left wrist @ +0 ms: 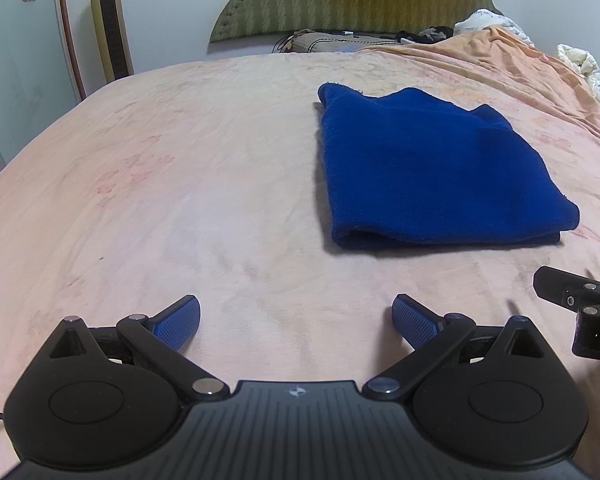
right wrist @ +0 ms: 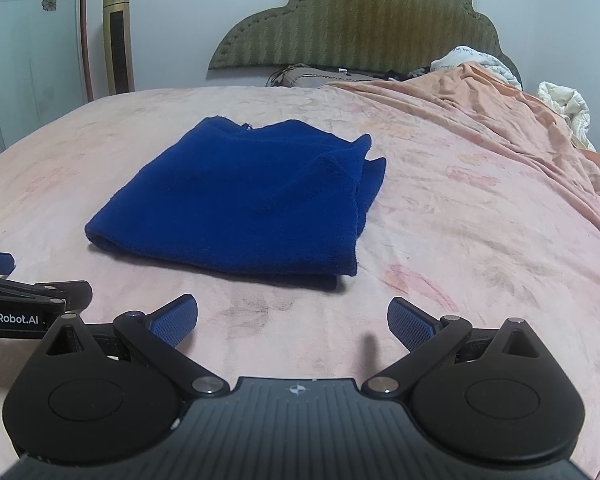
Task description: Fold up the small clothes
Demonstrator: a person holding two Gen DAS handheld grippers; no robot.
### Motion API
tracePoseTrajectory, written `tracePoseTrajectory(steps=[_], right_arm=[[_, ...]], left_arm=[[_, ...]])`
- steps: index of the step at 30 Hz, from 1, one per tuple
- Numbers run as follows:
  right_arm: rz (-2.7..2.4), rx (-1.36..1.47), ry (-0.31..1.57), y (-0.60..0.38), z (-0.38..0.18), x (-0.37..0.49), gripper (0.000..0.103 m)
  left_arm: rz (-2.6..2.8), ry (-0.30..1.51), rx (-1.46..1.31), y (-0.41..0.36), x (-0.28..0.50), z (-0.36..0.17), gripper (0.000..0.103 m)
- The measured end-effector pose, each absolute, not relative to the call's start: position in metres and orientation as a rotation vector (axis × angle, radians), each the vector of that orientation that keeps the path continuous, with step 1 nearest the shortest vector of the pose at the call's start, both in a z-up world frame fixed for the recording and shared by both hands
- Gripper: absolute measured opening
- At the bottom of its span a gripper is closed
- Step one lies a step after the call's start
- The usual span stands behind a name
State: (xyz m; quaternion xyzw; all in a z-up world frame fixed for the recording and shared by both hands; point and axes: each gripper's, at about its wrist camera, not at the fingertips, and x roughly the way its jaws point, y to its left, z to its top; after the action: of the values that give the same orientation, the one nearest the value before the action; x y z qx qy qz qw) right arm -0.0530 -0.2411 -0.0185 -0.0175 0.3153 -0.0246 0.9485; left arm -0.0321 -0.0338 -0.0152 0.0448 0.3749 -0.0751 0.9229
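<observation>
- The blue garment [right wrist: 244,196] is lying folded on the pink bedsheet [right wrist: 460,240], between the grippers and the headboard [right wrist: 360,32].
- The left gripper [left wrist: 296,320] is hovering wide open and empty; the garment is sitting ahead and to its right.
- The right gripper [right wrist: 292,320], likewise spread and empty, is facing the garment's near folded edge, apparently nearer.

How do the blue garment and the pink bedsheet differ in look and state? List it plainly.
The blue garment is deep solid blue; the pink bedsheet is pale with faint floral prints. The garment is folded into a thick, layered rectangle, while the bedsheet is spread in a single layer across the bed. The garment covers only a small patch; the bedsheet fills most of both views. Both are soft fabric. Neither is gripped: the left gripper and right gripper are open.
</observation>
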Motion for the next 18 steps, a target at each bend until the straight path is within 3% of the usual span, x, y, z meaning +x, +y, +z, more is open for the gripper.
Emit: tracePoseTrajectory(steps=[18], right_arm=[[-0.045,-0.033,0.645,-0.2441,-0.023,-0.0537,0.103]], left_arm=[[-0.154,0.772,0.092,-0.033,-0.0326,-0.0149,0.103]])
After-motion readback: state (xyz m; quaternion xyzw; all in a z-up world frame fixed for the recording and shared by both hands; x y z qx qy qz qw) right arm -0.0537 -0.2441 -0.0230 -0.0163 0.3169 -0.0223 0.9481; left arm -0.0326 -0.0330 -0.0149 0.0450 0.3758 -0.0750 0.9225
